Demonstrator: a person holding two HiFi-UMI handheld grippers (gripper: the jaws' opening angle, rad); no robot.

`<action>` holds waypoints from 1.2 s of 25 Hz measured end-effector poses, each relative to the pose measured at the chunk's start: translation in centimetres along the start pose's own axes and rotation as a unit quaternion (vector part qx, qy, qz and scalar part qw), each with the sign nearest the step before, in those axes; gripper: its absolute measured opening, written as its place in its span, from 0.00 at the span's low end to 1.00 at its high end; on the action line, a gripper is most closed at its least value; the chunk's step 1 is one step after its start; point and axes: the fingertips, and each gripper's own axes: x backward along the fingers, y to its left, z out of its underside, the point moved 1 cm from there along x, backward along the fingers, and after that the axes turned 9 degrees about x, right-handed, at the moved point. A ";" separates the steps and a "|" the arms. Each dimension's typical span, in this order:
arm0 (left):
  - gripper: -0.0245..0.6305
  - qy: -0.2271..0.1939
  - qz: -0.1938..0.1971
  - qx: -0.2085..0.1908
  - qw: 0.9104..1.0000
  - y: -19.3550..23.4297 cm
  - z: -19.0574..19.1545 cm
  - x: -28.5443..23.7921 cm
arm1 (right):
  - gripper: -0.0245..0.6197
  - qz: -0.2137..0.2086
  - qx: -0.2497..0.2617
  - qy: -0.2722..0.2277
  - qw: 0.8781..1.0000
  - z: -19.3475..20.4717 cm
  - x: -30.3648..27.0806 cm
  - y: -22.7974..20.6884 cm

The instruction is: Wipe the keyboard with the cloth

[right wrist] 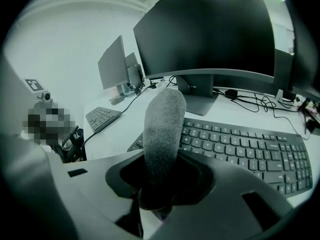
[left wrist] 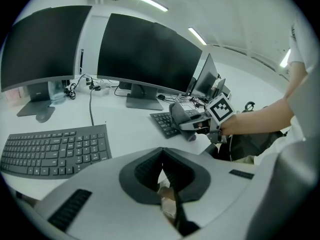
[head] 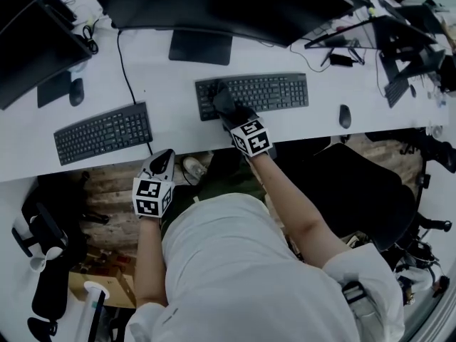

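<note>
A dark keyboard (head: 263, 92) lies on the white desk (head: 171, 84) under the middle monitor. My right gripper (head: 226, 112) is shut on a dark grey cloth (head: 222, 102), which sits over the keyboard's left end. In the right gripper view the cloth (right wrist: 162, 129) stands up as a fuzzy roll between the jaws of the right gripper (right wrist: 157, 194), with the keyboard's keys (right wrist: 245, 151) just behind it. My left gripper (head: 162, 161) hangs at the desk's front edge, shut with nothing in it. From the left gripper view (left wrist: 162, 176) the cloth (left wrist: 180, 115) and that keyboard (left wrist: 165, 124) show at centre right.
A second keyboard (head: 103, 132) lies at the left with a cable running back. Dark monitors (head: 228, 6) line the rear of the desk. One mouse (head: 345, 116) sits right of the middle keyboard, another (head: 76, 91) at far left. A black chair (head: 356, 191) stands beside the person.
</note>
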 end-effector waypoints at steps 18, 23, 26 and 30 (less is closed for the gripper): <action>0.04 0.024 0.038 -0.036 0.998 -3.3 -4.0 -6.3 | 0.24 0.049 -0.037 0.013 0.998 4.3 4.6 -7.2; 0.04 0.032 0.051 -0.046 0.997 -4.5 -5.2 -8.4 | 0.24 0.059 -0.048 0.015 0.997 5.1 5.6 -9.1; 0.04 0.035 0.061 -0.053 0.996 -5.4 -6.0 -9.7 | 0.24 0.069 -0.058 0.016 0.996 5.6 6.4 -10.3; 0.04 0.040 0.072 -0.062 0.995 -6.3 -7.0 -11.2 | 0.24 0.086 -0.069 0.020 0.994 6.6 7.6 -12.1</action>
